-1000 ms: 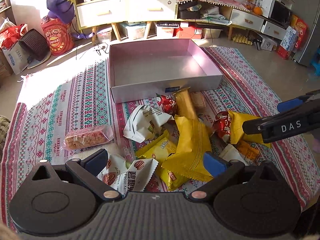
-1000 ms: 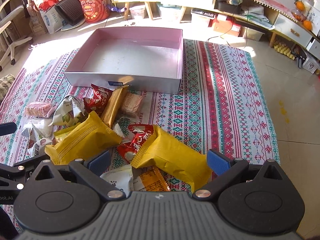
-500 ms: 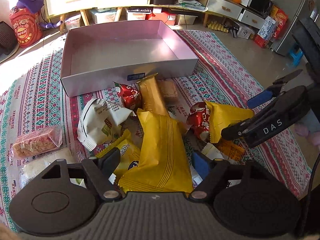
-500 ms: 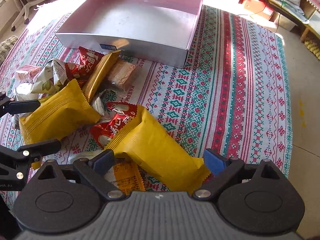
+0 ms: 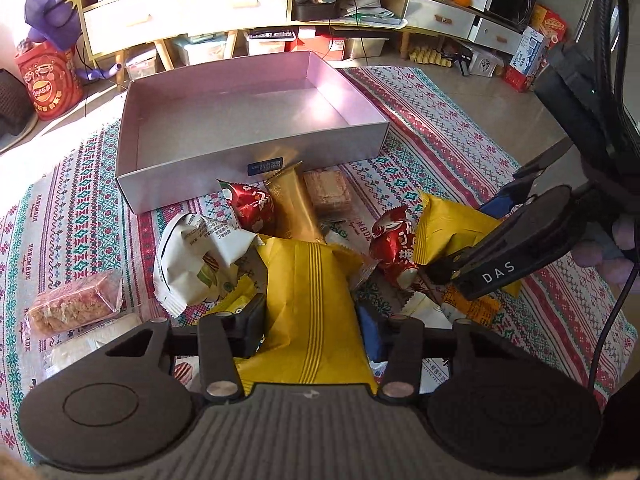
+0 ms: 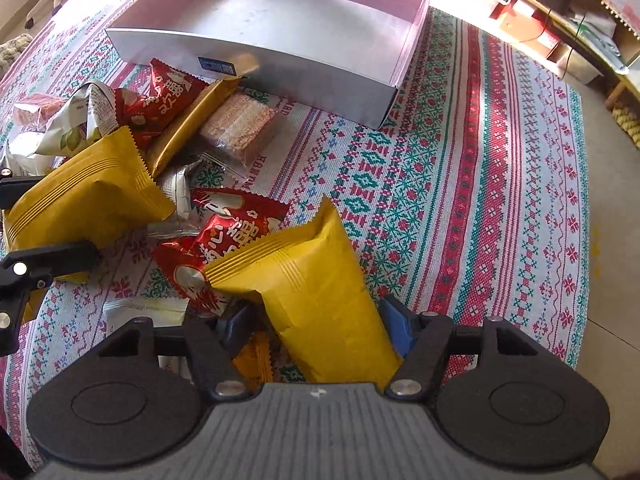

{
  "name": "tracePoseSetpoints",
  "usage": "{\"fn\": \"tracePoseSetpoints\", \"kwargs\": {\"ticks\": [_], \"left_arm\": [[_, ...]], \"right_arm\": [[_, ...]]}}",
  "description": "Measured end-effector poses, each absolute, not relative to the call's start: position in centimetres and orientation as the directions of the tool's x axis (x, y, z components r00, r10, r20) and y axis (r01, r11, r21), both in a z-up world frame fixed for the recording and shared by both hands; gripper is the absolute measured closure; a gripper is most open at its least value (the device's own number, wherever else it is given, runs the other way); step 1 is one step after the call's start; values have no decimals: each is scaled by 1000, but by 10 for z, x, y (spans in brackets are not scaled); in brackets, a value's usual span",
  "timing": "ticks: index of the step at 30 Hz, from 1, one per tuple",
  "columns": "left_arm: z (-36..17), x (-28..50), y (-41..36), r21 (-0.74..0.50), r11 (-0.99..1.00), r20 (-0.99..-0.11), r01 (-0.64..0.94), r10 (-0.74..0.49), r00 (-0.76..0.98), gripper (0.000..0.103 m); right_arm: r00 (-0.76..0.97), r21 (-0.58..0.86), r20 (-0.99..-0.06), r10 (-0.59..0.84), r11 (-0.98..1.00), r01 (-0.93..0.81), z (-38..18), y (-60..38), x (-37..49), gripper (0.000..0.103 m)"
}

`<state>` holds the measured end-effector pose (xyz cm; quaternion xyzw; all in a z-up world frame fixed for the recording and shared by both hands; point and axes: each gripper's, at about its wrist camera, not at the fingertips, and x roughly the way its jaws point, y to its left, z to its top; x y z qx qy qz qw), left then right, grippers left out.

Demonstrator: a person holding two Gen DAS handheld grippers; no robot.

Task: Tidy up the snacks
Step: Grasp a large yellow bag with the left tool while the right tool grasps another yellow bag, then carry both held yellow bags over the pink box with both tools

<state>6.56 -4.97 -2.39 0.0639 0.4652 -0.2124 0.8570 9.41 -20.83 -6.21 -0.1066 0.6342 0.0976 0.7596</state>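
A pile of snack packets lies on a patterned cloth in front of an empty pink box (image 5: 248, 120). My left gripper (image 5: 310, 326) is shut on a yellow packet (image 5: 312, 304); that packet also shows in the right wrist view (image 6: 80, 204). My right gripper (image 6: 316, 328) is shut on a second yellow packet (image 6: 316, 292), which shows at the right in the left wrist view (image 5: 452, 232). Red packets (image 6: 224, 236), a gold bar (image 5: 294, 208) and a wafer packet (image 6: 240, 124) lie between the packets and the box (image 6: 280, 24).
A white-green packet (image 5: 200, 256) and a pink wafer packet (image 5: 76, 304) lie left of the pile. A small orange packet (image 6: 252, 356) lies under my right gripper. Drawers, shelves and bags stand on the floor beyond the cloth (image 6: 480, 184).
Both grippers moved down and forward onto the yellow packets. Their fingers closed from wide open to gripping each packet.
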Motion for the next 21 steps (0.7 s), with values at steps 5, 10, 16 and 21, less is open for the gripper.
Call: {"fn": "tracePoseSetpoints", "kwargs": {"ticks": [5, 10, 16, 21], "left_arm": [[-20, 65, -48, -87, 908, -813, 410, -302, 497, 54], [-17, 65, -45, -104, 910, -810, 402, -312, 497, 56], [-11, 62, -41, -114, 909, -797, 402, -325, 509, 57], [-3, 61, -38, -125, 908, -782, 400, -339, 524, 57]], "right_arm": [[190, -40, -982, 14, 960, -277, -56, -199, 89, 58], [220, -70, -976, -7, 958, -279, -51, -190, 83, 64], [253, -51, -967, 19, 962, -268, -33, -184, 73, 66], [283, -30, -958, 42, 968, -248, -17, -185, 72, 68]]}}
